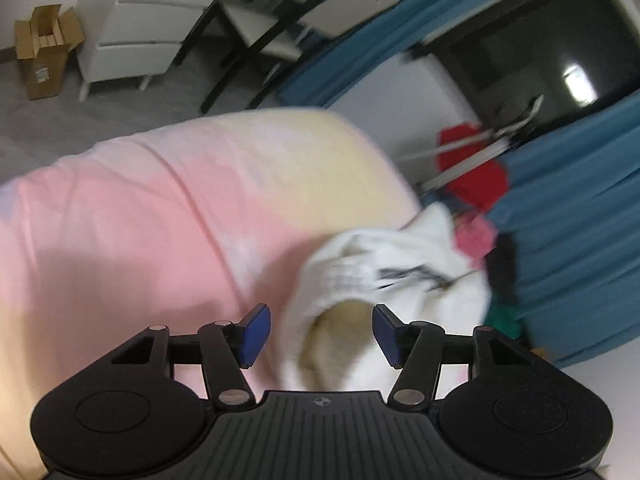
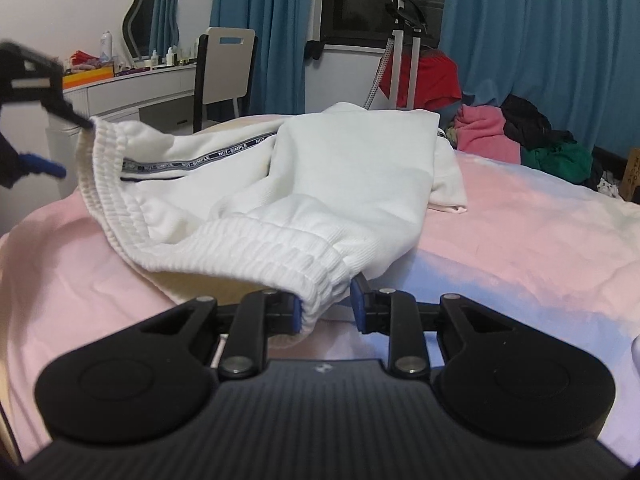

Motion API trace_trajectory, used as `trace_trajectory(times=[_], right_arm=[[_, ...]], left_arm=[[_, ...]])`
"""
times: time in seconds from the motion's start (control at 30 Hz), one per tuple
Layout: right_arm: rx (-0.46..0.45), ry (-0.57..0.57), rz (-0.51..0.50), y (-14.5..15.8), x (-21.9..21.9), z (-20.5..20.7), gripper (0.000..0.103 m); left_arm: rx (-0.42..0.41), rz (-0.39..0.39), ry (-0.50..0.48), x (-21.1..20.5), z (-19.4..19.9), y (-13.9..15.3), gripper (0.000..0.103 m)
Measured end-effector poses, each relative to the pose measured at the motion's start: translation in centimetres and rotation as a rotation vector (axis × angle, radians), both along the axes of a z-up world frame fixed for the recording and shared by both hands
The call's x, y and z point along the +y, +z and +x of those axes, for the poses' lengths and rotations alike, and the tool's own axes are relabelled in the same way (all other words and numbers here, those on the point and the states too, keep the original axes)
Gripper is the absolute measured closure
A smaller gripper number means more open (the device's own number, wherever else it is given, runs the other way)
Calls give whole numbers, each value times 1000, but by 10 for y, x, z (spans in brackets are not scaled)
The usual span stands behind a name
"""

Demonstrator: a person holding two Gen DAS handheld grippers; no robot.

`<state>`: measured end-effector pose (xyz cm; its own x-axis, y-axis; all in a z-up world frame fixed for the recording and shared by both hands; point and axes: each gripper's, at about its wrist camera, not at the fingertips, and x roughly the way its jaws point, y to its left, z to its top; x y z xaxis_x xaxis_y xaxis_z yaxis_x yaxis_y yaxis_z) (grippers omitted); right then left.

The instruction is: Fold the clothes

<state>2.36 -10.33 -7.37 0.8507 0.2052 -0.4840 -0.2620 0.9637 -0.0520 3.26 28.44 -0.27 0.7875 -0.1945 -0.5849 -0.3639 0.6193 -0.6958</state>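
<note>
A white garment [image 2: 352, 168] with a ribbed elastic waistband [image 2: 256, 252] and a printed tape stripe lies bunched on the pink bed sheet [image 2: 520, 240]. My right gripper [image 2: 326, 310] is shut on the near corner of that waistband, which fills the gap between the blue pads. In the right wrist view, my left gripper [image 2: 74, 146] stands open at the far left, its upper finger [image 2: 80, 120] touching the waistband's far corner. In the blurred left wrist view, the left gripper [image 1: 320, 336] is open, and the garment [image 1: 400, 280] lies between and beyond the pads without being pressed.
A heap of pink, dark, green and red clothes [image 2: 520, 140] sits at the bed's far right by blue curtains [image 2: 540, 40]. A steamer stand [image 2: 404, 40], a chair [image 2: 224, 72] and a white dresser [image 2: 132, 92] stand behind. A cardboard box [image 1: 44, 56] is on the floor.
</note>
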Motion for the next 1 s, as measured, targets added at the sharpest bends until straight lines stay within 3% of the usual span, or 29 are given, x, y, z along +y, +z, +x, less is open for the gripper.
trace_trajectory(times=[0.07, 0.17, 0.3, 0.47, 0.57, 0.67, 0.73, 0.77, 1.0], right_arm=[[1, 3, -3, 0, 1, 1, 75], [7, 4, 3, 0, 1, 2, 74], [10, 6, -1, -1, 1, 3, 74], [21, 6, -6, -4, 3, 5, 74], [20, 12, -17, -6, 6, 6, 74], [18, 14, -28, -8, 8, 6, 74], [16, 15, -34, -9, 8, 6, 73], [16, 16, -38, -10, 8, 5, 72], [26, 58, 18, -4, 5, 4, 63]], left_arm=[[-61, 27, -14, -9, -7, 7, 44], [-86, 101, -59, -24, -5, 14, 42], [9, 158, -86, -35, 7, 4, 37], [108, 85, -126, -33, 22, -24, 37], [122, 29, -146, -36, 32, -39, 40], [130, 1, -153, -39, 45, -43, 50], [98, 26, -150, -41, 53, -38, 66], [73, 45, -150, -43, 56, -34, 87], [-153, 140, -115, -29, 49, -4, 94]])
